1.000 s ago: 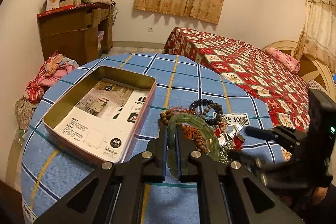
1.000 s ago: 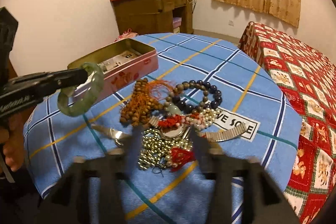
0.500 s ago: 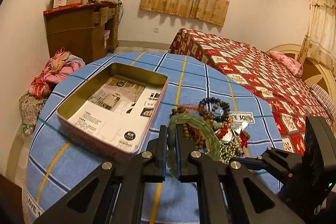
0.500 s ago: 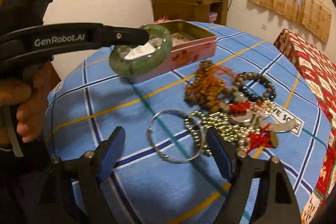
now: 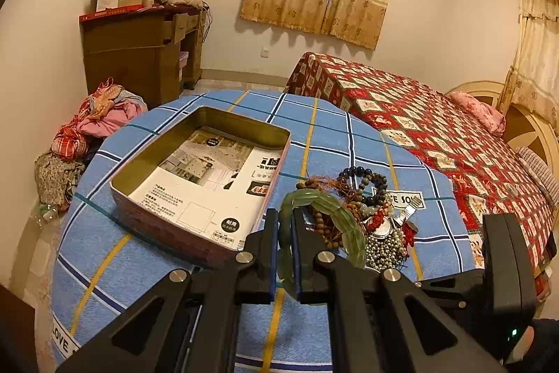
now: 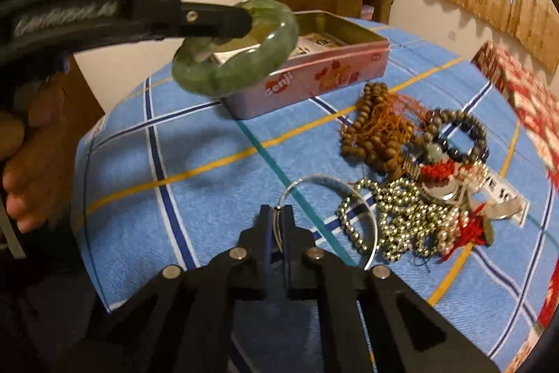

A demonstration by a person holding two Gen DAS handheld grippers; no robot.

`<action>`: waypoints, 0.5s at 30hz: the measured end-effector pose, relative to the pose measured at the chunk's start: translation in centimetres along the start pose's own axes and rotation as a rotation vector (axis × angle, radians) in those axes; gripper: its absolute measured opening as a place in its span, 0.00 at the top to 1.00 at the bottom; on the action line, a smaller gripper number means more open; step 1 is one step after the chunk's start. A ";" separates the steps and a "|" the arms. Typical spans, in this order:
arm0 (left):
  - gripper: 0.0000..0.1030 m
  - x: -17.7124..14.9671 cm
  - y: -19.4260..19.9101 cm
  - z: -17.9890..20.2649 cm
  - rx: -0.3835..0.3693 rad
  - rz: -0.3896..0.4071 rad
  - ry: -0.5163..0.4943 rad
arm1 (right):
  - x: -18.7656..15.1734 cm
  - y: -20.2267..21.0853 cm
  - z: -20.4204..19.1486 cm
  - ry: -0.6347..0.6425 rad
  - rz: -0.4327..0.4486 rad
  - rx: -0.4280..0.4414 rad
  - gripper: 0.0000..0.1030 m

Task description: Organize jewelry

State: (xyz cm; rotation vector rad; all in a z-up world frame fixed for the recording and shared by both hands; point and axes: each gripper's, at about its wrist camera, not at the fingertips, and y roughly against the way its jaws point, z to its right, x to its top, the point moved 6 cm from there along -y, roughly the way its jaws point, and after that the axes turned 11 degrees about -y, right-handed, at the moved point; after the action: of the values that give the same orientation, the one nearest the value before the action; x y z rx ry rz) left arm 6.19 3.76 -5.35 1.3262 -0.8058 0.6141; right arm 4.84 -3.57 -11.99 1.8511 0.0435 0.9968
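Near table's (image 6: 209,163) front edge, R gripper (image 6: 277,215) pinching thin silver bangle (image 6: 370,215) at rim: light, springy, slippery. L gripper (image 5: 285,226) clamped on jade bangle (image 5: 335,215): heavy, brittle; grip across band.

Each camera looks forward and down along its own gripper, close above the table (image 5: 314,142). Both views share the tin (image 6: 314,72) and the jewelry pile (image 5: 370,215).

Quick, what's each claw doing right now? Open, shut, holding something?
Left gripper: shut on the green bangle.
Right gripper: shut on the thin silver bangle.
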 end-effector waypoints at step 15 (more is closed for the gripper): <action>0.94 2.8 0.9 -3.0 0.066 0.046 -0.023 | 7.3 3.7 0.9 -0.036 0.150 0.057 0.97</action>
State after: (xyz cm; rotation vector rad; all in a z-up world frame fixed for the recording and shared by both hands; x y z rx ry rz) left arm 7.61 6.69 -2.68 1.3803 -0.8429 0.6677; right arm 8.82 -2.96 -4.83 1.9468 -0.0907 1.0749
